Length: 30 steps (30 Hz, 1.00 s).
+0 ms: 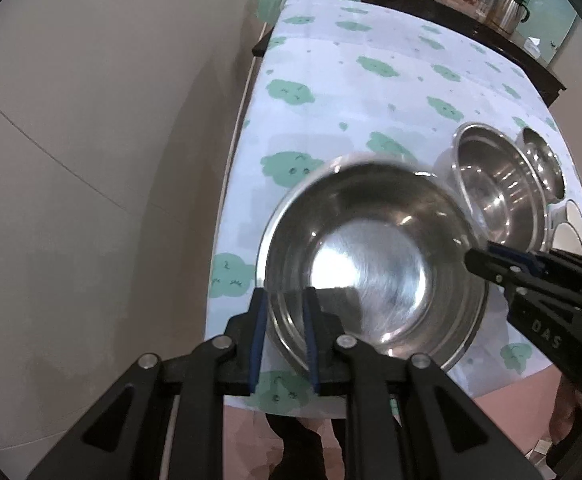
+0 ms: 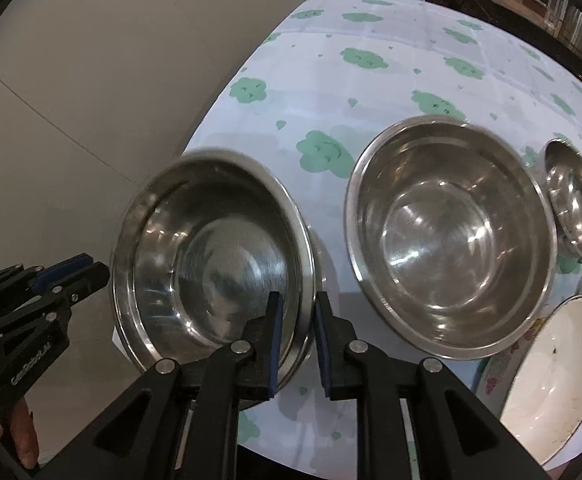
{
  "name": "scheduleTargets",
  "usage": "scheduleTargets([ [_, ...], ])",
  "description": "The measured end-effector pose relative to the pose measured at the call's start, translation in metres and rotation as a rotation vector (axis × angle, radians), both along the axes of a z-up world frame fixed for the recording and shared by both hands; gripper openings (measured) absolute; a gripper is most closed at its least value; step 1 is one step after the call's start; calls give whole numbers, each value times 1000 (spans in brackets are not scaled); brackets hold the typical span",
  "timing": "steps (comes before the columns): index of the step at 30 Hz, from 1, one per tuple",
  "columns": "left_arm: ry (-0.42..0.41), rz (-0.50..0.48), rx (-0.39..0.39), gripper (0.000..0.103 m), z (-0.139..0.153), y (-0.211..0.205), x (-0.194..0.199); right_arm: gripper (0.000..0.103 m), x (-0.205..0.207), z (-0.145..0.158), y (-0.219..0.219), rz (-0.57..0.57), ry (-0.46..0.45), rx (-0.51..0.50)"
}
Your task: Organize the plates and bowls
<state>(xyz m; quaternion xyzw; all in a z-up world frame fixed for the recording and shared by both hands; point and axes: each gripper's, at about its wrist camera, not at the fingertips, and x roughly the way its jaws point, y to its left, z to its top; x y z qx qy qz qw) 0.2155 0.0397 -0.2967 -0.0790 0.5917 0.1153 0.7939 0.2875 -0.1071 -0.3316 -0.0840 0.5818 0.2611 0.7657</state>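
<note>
A wide, shallow stainless-steel bowl with a rolled rim is seen at the near left corner of the bench, which is covered by a pale blue cloth printed with green cloud shapes. Its polished inside is empty and gives back blurred light patches, and faint concentric rings can be made out on its wall. Its rim is pinched on the near-left side by the left claw, one blue-padded finger lying outside the wall and the other inside. On the opposite side the rim stands between the fingers of the right claw, whose jaws are parted only narrowly; whether its pads press on the metal cannot be told. In the left wrist view the right claw is seen from the side at the bowl's right edge. Just beside this bowl, further along the near edge, a deeper stainless-steel bowl with a rolled rim is set, and a small stainless-steel bowl is placed near it toward the right edge. At the near right corner a white enamel bowl with a dark rim and a flower print on its outside is partly shown, with speckles on its inner surface.
</note>
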Motion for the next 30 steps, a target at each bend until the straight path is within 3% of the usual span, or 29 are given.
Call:
scheduleTargets([
  [19, -5, -14, 27, 17, 8, -15, -7, 20, -13, 18, -12, 10, -43, 33],
  [24, -6, -23, 33, 24, 10, -18, -7, 20, -16, 24, -15, 7, -59, 31],
  [26, -10, -27, 39, 36, 10, -20, -6, 20, -16, 26, -17, -3, -66, 29],
  [30, -13, -40, 43, 39, 12, -23, -3, 23, -16, 29, -23, -17, -77, 24],
])
